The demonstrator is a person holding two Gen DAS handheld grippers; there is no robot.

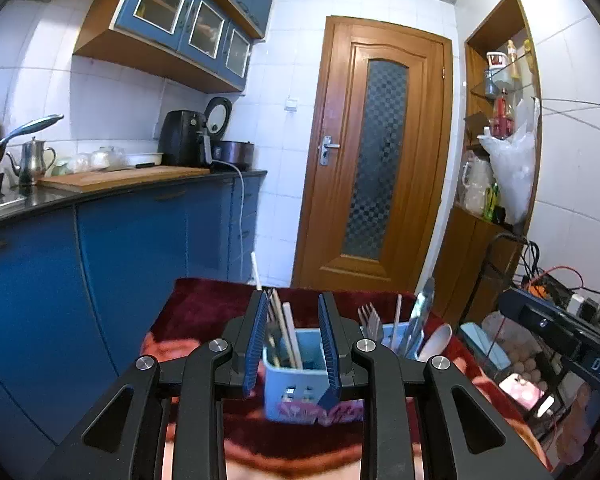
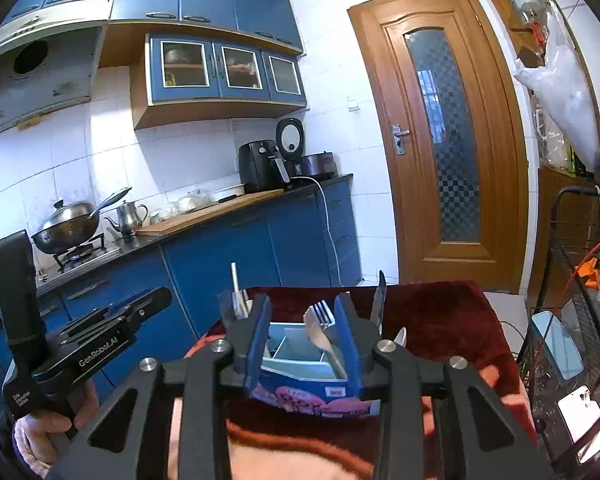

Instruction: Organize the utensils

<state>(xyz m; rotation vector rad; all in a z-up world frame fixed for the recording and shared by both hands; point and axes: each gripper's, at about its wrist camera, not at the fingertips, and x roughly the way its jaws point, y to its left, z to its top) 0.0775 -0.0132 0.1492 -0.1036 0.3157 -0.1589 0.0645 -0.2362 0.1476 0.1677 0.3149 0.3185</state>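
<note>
the left tongs [image 1: 292,344] and right tongs [image 2: 304,344] were both partly open and empty, held apart from the blue utensil box [image 2: 300,394] standing on the red-covered tabletop [image 2: 440,320].

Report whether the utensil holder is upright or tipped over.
Upright: the light blue utensil holder stands on the red cloth, opening upward, with forks and chopsticks standing in its compartments.

I am looking at my left gripper [image 1: 292,344] and my right gripper [image 2: 304,346] — both are showing black arms, round silver screws and blue ridged pads [image 1: 257,340]. White letters are marking one side.
</note>
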